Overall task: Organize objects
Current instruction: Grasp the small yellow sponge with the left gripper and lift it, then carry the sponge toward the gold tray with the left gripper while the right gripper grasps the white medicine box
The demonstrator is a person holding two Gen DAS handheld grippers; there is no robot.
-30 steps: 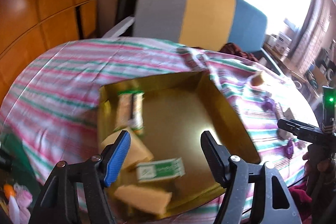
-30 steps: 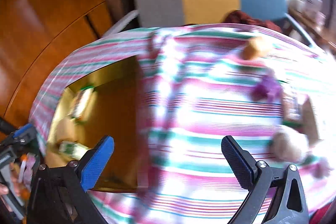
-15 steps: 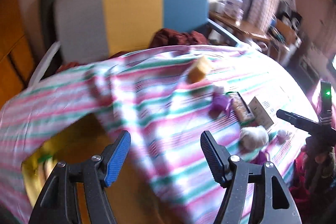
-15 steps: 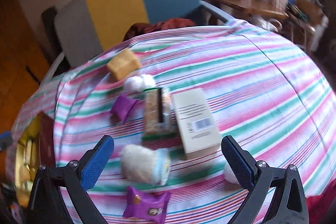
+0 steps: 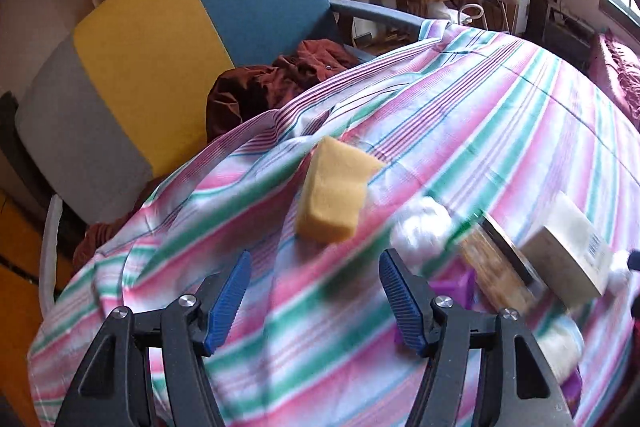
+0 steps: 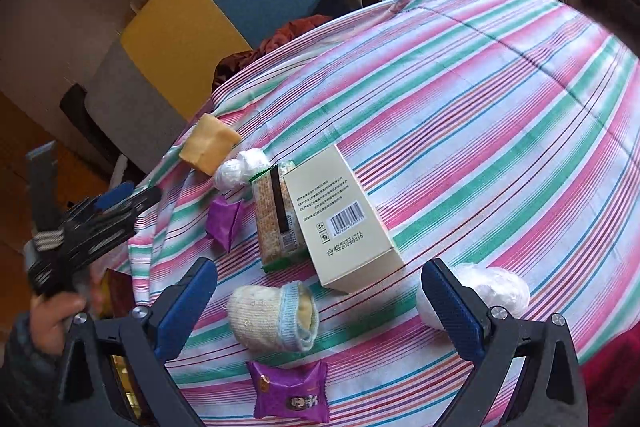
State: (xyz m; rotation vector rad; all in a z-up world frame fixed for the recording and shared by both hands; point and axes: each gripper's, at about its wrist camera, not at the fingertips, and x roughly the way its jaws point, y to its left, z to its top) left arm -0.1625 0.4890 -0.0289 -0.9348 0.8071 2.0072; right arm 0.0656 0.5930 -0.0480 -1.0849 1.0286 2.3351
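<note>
My left gripper (image 5: 314,273) is open and empty above the striped cloth, just short of a yellow sponge (image 5: 334,197). My right gripper (image 6: 320,281) is open and empty over a rolled cream sock (image 6: 272,317). Around it lie a cream box (image 6: 344,217), a cracker packet (image 6: 272,217), two purple sachets (image 6: 290,391) (image 6: 224,223), white wrapped balls (image 6: 240,169) (image 6: 492,291) and the sponge (image 6: 208,143). The left gripper also shows at the left of the right wrist view (image 6: 128,201).
The table wears a pink, green and white striped cloth (image 6: 480,107). A grey, yellow and blue chair (image 5: 168,27) with a dark red garment (image 5: 280,79) stands behind it. A corner of the gold box (image 6: 120,375) shows at the lower left.
Both grippers swung right, away from the gold box, to the loose objects. The left now faces the sponge; the right hangs over the sock. Both stayed open.
</note>
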